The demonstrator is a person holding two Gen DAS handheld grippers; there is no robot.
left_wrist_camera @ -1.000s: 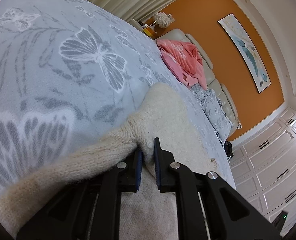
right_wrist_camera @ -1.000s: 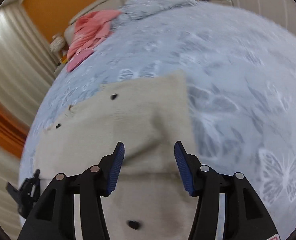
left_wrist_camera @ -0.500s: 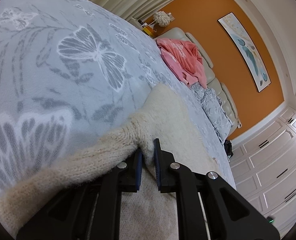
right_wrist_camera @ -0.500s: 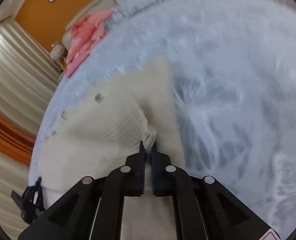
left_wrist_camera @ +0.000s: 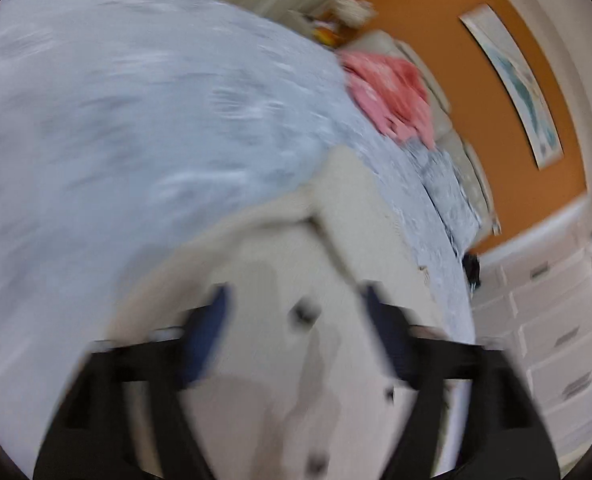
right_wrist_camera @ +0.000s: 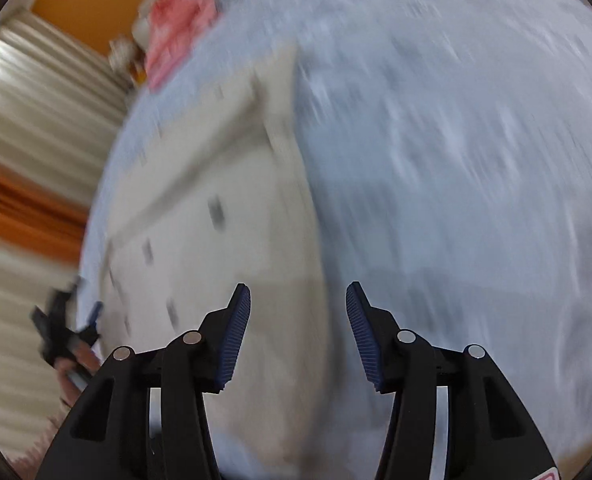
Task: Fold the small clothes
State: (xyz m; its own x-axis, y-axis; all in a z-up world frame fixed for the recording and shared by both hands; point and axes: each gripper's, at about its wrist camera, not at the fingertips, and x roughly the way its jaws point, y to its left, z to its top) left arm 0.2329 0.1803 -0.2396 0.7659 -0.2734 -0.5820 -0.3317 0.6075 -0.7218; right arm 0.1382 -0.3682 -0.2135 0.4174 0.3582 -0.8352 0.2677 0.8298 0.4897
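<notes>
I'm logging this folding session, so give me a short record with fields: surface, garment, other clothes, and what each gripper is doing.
surface: bed with blue-grey patterned cover
garment: cream knit cardigan with dark buttons, lying on the cover, partly folded
other clothes: pink garment at the far end by the headboard
left gripper: jaws opening above the cardigan, nothing pinched
right gripper: jaws opening over the cardigan's edge, nothing pinched
image quality: both views motion-blurred

Cream knit cardigan (left_wrist_camera: 280, 264), dark buttons, flat on bed

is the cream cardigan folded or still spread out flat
Folded, at least partly: the cream cardigan shows a layer doubled over itself on the blue bedspread. Blur hides how neatly.
</notes>
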